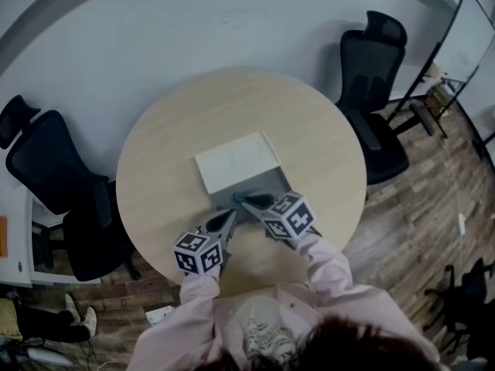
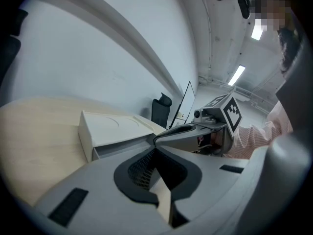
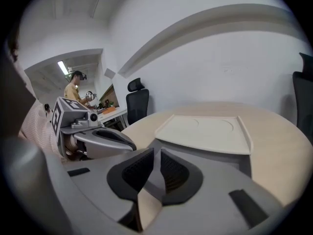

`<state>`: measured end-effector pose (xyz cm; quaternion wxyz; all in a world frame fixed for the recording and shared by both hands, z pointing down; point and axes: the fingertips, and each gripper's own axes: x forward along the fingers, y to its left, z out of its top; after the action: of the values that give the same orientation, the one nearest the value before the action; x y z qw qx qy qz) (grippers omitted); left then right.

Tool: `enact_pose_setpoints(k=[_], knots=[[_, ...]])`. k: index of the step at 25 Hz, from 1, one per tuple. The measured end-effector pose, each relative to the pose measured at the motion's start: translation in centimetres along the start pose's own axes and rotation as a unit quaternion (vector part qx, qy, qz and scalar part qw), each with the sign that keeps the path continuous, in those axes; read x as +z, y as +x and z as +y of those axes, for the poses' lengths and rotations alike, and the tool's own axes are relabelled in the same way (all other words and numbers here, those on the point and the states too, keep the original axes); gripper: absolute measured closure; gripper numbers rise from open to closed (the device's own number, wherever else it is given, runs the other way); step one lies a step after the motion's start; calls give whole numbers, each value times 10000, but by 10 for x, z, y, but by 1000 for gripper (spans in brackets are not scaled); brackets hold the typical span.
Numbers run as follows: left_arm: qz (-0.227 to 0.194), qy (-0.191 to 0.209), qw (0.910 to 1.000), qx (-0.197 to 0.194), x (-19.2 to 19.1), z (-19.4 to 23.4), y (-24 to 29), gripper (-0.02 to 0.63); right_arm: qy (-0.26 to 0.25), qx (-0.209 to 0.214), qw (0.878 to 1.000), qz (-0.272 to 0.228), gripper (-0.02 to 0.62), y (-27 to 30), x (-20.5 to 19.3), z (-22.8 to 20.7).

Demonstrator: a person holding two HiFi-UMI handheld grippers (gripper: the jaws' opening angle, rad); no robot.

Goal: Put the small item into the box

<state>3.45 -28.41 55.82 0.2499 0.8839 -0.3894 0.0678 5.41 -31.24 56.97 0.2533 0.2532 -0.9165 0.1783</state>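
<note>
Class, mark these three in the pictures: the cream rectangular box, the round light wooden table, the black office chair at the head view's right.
Cream rectangular box (image 1: pixel 236 161): head view, on its lid.
Round light wooden table (image 1: pixel 174 141): head view, bare top.
Black office chair (image 1: pixel 370 72): head view, backrest.

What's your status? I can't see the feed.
Left hand-held gripper shut, right hand-held gripper slightly apart, both look empty. Box open, small item unseen. Nothing in the way.
</note>
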Motion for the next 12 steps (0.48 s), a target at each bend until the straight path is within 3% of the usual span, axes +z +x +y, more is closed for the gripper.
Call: enact_pose_setpoints(k=[7, 12], knots=[[-168, 155, 9997, 15, 7, -2, -7, 597, 419, 127, 9958, -807, 595, -11, 17, 14], [-168, 198, 9997, 7, 6, -3, -8, 597, 542, 191, 9932, -1011, 595, -12, 16, 19]])
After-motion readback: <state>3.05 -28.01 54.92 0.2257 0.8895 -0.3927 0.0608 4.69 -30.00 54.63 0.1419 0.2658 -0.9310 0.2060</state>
